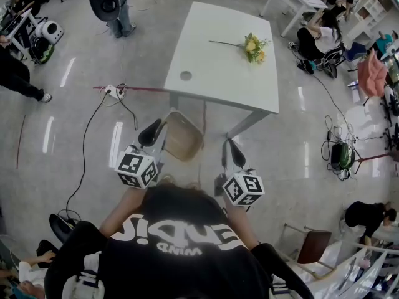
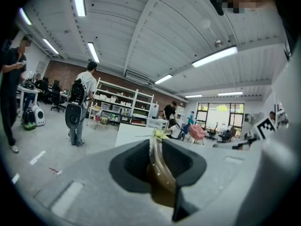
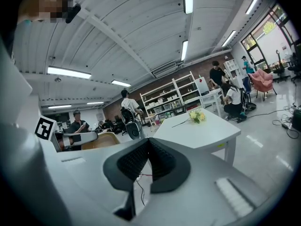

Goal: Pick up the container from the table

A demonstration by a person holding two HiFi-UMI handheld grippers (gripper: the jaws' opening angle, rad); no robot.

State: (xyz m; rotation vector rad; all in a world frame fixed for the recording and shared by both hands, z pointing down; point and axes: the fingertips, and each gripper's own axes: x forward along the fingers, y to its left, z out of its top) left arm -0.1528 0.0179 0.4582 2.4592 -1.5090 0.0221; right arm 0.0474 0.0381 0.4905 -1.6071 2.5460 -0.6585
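Jaws of the left gripper (image 2: 157,149) are clamped on the rim of a see-through tan plastic container (image 1: 184,137), so it's hanging in the air just off the white table's (image 1: 218,61) near edge. The right gripper (image 3: 148,147) is pinched together on nothing. Looks light, thin and bendy to me; the rim seems the right spot. No label I can read on it.

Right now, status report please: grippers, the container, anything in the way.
Left gripper shut on container rim. Right gripper shut, empty. Container off the table, held short of its near edge. Nothing blocking; flowers lie on the table, far side.
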